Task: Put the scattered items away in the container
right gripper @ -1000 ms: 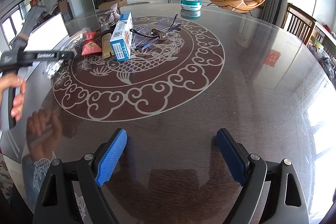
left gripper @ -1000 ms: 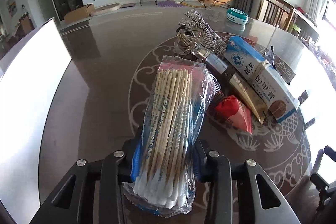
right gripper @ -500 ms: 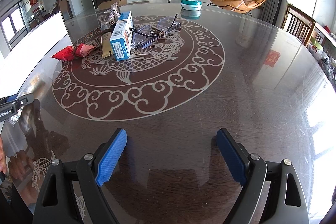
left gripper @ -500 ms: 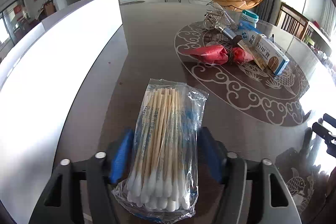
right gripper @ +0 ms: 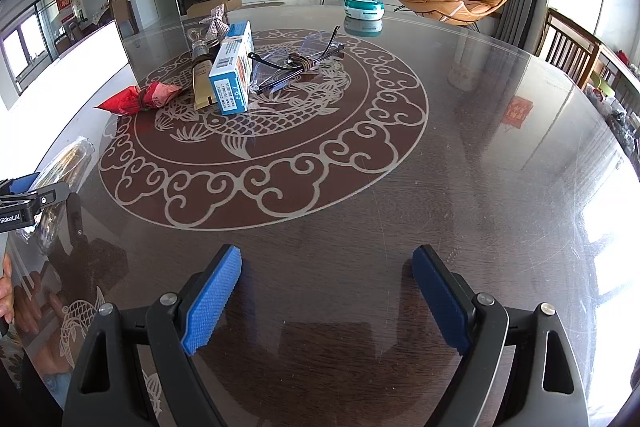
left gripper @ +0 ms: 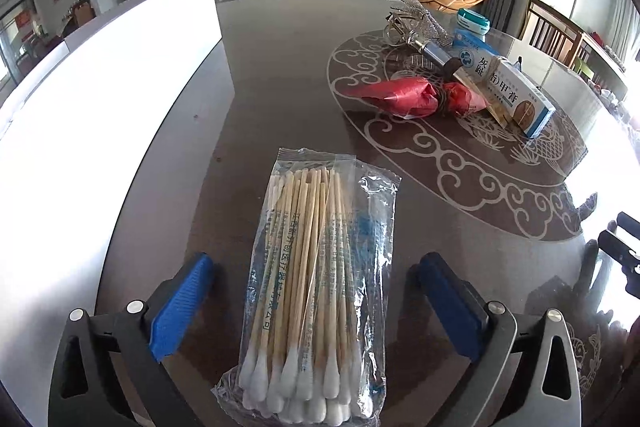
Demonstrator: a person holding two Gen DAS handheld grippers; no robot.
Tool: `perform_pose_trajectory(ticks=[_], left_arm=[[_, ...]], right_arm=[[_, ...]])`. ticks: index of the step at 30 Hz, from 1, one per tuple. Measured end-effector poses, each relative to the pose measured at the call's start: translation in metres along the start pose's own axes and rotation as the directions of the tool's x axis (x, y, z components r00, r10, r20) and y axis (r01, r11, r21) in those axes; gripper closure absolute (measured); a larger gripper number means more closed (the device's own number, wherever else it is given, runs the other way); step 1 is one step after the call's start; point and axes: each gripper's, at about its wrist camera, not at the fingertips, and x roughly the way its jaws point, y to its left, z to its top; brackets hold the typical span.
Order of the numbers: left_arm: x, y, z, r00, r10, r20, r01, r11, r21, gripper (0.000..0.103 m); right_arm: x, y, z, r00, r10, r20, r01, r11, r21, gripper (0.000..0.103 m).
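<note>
Just opened wide, left gripper (left gripper: 316,303) astride cotton swab packet (left gripper: 316,267) lying loose on table (right gripper: 440,167), pads clear; right gripper (right gripper: 326,297) agape, empty; white container (left gripper: 100,115) close alongside; red pouch (left gripper: 408,97), blue box (right gripper: 234,67) well beyond; bare tabletop rightward.

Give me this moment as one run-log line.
left hand-held gripper: just opened, pads clear of cotton swab pack lying on table | right hand-held gripper: open, empty | white container: beside pack
</note>
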Motion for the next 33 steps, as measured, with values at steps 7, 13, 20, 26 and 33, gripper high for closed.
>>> perform_pose_trajectory(ticks=[7,13,20,26,33], left_arm=[[0.0002,-0.0002,-0.0007,1.0,-0.001,0.001,0.001,1.0,-0.001,0.0],[-0.0012,-0.001,-0.0023,1.0,0.0,0.003,0.0,1.0,-0.002,0.0],[-0.0013,-0.0011,-0.0024,1.0,0.0,0.003,0.0,1.0,-0.002,0.0],[-0.0011,-0.0011,-0.0029,1.0,0.0,0.003,0.0,1.0,-0.002,0.0],[-0.001,-0.0012,-0.0033,1.0,0.001,0.003,-0.001,1.0,-0.003,0.0]], right_arm=[[0.0,0.0,-0.0001,1.0,0.0,0.0,0.0,1.0,0.0,0.015],[-0.0001,0.0,-0.0002,1.0,0.0,0.0,0.0,1.0,0.0,0.014],[-0.0001,-0.0001,-0.0002,1.0,0.0,0.0,0.0,1.0,0.0,0.014],[-0.0001,-0.0003,-0.0003,1.0,0.0,0.0,0.0,1.0,0.0,0.014],[0.0,-0.0002,-0.0003,1.0,0.001,0.0,-0.001,1.0,0.0,0.014]])
